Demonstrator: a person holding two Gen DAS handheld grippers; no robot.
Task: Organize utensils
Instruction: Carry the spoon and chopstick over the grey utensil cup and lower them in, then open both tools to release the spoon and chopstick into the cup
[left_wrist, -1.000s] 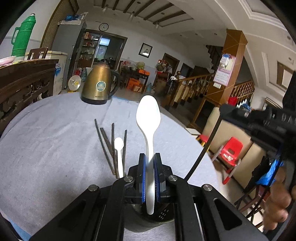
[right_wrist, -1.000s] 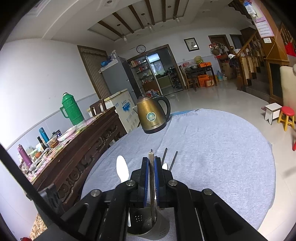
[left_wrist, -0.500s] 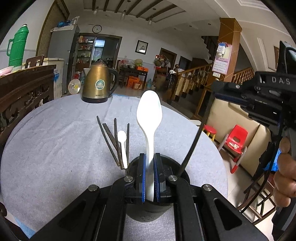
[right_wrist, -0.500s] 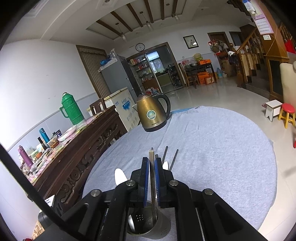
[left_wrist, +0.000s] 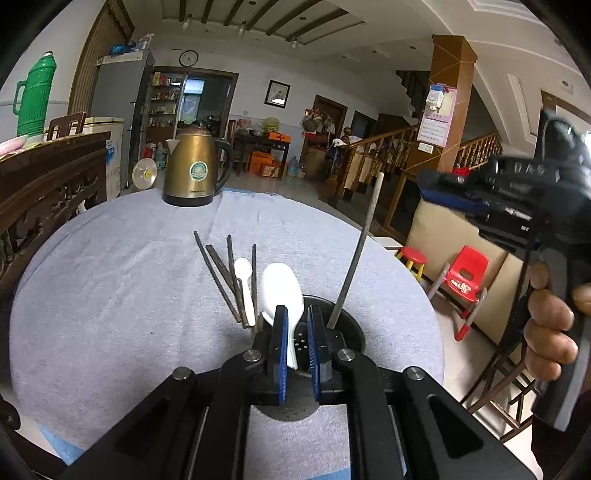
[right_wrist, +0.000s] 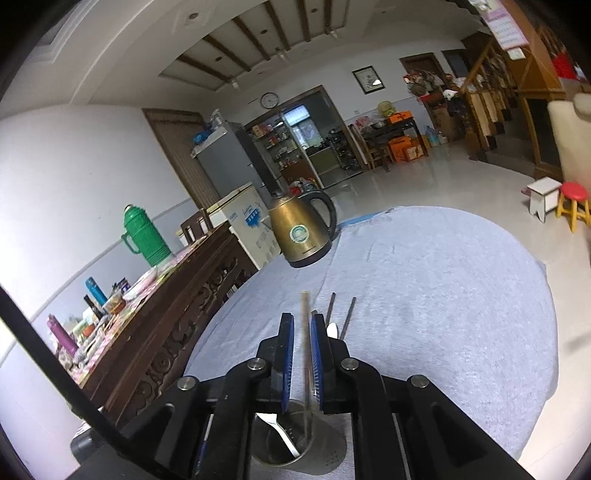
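Utensil holder (left_wrist: 351, 332) on the grey-clothed table (left_wrist: 110, 295), holding a large white spoon (left_wrist: 280, 291) and one chopstick (left_wrist: 354, 258).
We logged both pairs of fingers slightly parted, having just been opening: the left gripper (left_wrist: 297, 347) gripped nothing, the spoon leaning free against its left pad; the right gripper (right_wrist: 302, 354) had the blurred chopstick loose between its pads. Four chopsticks (left_wrist: 221, 273) and a small spoon (left_wrist: 245, 288) lay beside the holder, a brass kettle (left_wrist: 194, 171) beyond.
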